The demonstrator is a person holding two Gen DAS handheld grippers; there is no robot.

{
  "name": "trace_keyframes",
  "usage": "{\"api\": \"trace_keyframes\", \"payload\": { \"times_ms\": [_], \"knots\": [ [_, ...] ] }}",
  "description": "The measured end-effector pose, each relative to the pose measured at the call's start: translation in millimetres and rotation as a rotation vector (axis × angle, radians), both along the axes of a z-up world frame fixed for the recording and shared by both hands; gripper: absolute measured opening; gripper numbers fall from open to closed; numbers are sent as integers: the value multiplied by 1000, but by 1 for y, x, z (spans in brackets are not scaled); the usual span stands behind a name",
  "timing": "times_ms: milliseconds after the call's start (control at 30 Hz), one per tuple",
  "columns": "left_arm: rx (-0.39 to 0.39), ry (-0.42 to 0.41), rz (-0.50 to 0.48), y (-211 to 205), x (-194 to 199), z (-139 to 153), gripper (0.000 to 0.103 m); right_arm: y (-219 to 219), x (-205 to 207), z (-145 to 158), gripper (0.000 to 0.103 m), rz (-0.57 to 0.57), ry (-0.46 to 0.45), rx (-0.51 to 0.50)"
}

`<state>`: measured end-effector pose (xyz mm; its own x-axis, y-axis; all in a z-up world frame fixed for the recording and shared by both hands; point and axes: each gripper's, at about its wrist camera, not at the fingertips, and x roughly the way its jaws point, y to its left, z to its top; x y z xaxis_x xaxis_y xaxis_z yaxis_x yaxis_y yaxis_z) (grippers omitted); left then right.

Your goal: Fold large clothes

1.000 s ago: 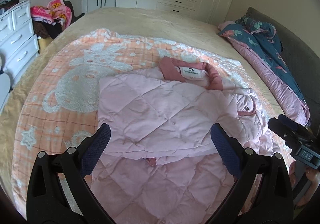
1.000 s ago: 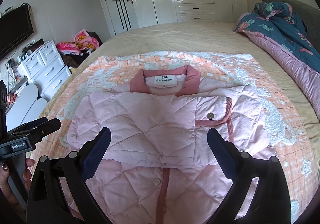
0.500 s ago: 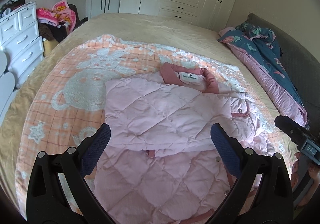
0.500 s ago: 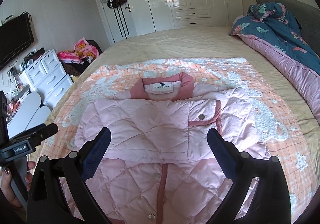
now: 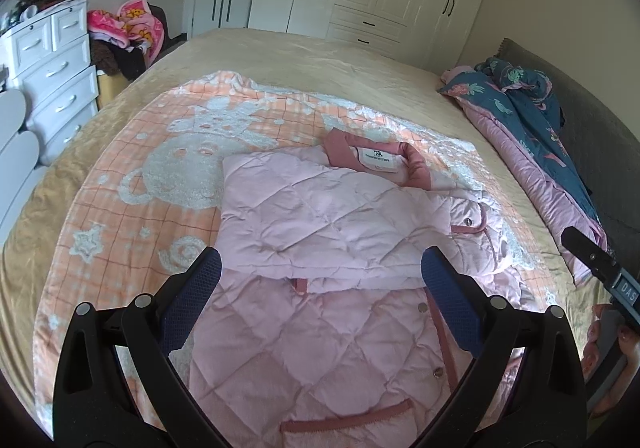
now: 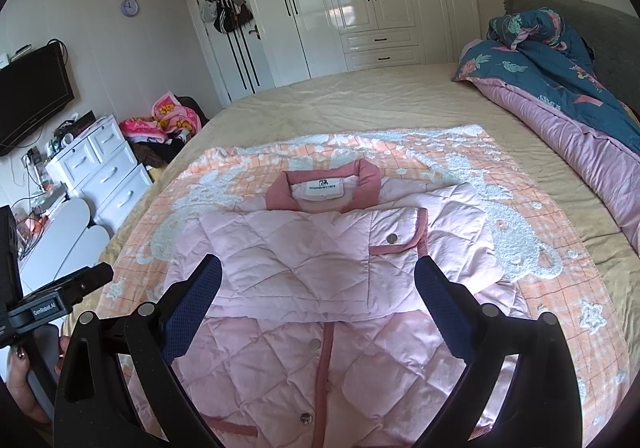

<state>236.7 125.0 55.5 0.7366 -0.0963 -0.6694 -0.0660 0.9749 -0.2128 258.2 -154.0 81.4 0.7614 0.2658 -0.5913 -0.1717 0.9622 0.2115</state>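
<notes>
A pale pink quilted jacket (image 5: 320, 232) with a darker pink collar (image 5: 416, 164) lies flat on an orange patterned blanket (image 5: 132, 176) on the bed. Both sleeves are folded across its chest. It also shows in the right wrist view (image 6: 316, 260). My left gripper (image 5: 320, 288) is open and empty, held above the jacket's lower half. My right gripper (image 6: 318, 290) is open and empty, also above the lower half. Each gripper shows at the edge of the other's view: the right one (image 5: 600, 268) and the left one (image 6: 60, 296).
A blue and pink duvet (image 6: 560, 80) is bunched along the bed's right side by a grey headboard (image 6: 608, 28). A white drawer unit (image 6: 104, 172) and a clothes pile (image 6: 160, 128) stand left of the bed. White wardrobes (image 6: 360, 0) line the far wall.
Both grippers have risen and pulled back from the jacket, so more of its lower half and hem shows. The jacket has not moved.
</notes>
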Motion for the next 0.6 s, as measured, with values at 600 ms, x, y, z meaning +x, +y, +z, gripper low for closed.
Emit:
{"api": "trace_keyframes", "payload": {
  "times_ms": [600],
  "knots": [
    [20, -49, 18, -14, -43, 34, 94, -16, -44, 39, 96, 5, -76, 24]
  ]
}}
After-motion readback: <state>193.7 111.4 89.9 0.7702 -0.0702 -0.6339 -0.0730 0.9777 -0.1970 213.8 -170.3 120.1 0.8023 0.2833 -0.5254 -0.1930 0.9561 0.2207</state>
